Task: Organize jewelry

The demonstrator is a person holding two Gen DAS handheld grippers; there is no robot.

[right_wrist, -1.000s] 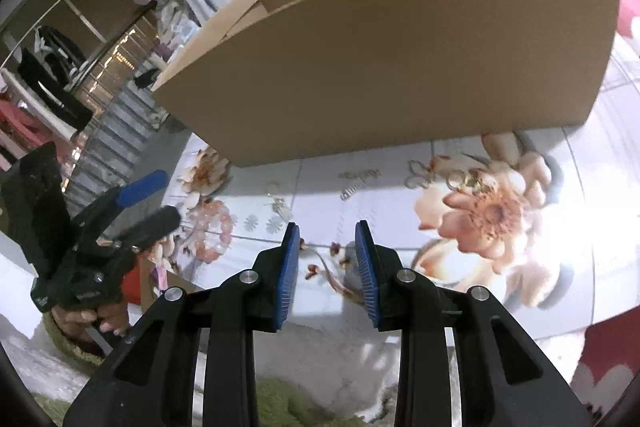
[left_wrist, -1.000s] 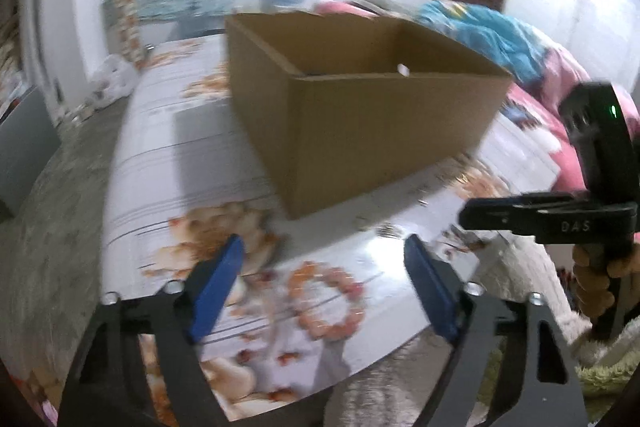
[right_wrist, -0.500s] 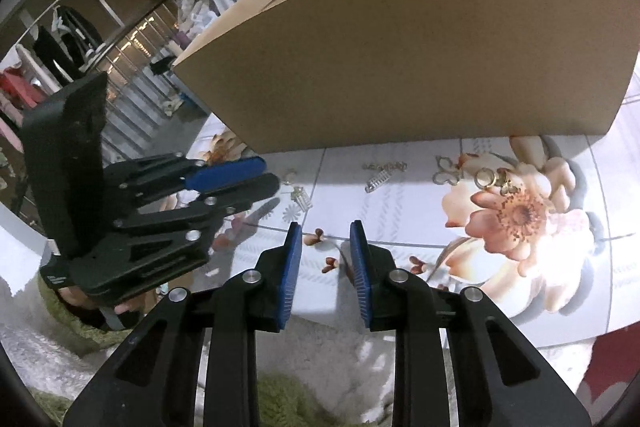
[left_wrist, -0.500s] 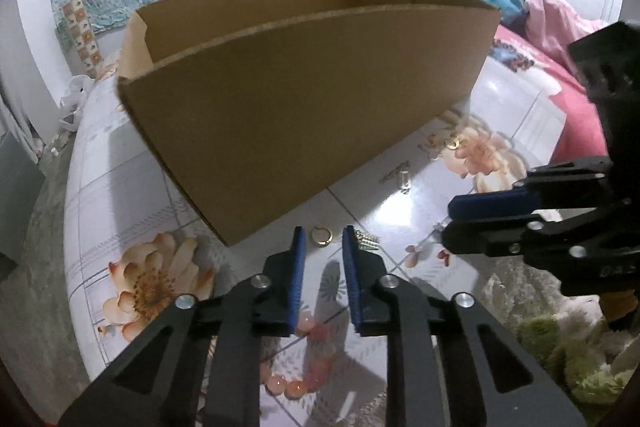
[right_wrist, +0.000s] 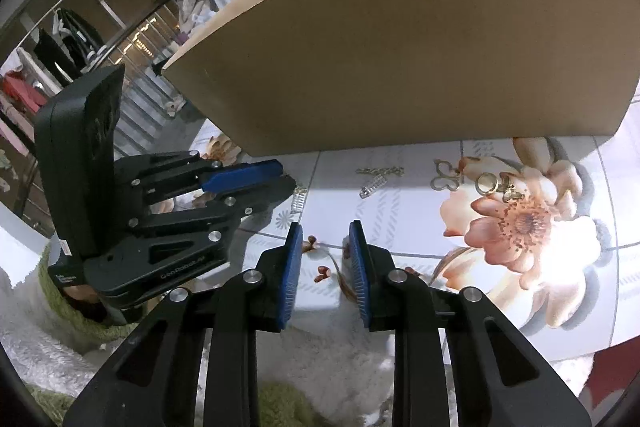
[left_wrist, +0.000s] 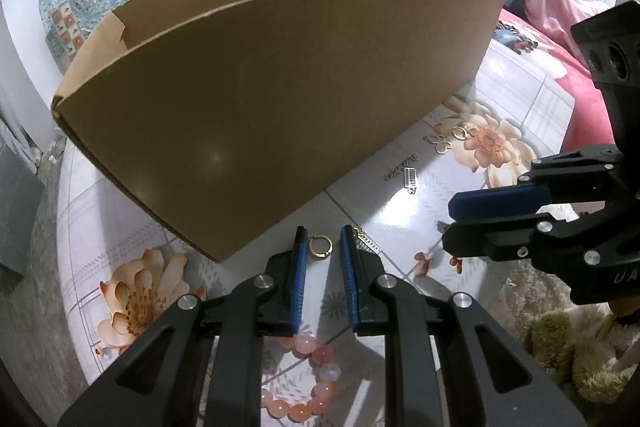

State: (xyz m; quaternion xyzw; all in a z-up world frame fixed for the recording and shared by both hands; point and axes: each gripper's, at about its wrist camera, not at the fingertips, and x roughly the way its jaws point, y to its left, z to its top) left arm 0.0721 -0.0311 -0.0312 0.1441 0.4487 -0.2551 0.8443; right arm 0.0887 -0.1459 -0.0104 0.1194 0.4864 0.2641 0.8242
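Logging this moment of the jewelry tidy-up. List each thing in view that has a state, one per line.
left gripper: jaws narrowly apart, either side of the ring, not closed on it.
right gripper: narrowly open, holding nothing.
gold ring: flat on the table, between the left fingertips.
cardboard box: open-topped, upright, inside not visible.
pink bead bracelet: lying on the table, partly hidden under the left gripper.
butterfly charm: loose on the table, outside the box.

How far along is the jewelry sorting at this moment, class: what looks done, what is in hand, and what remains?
Done: nothing visibly; the cardboard box hides its inside. In hand: nothing gripped; the left gripper brackets a gold ring lying on the table. Left: that ring, the bead bracelet, a chain and the gold cluster. The right gripper is empty.
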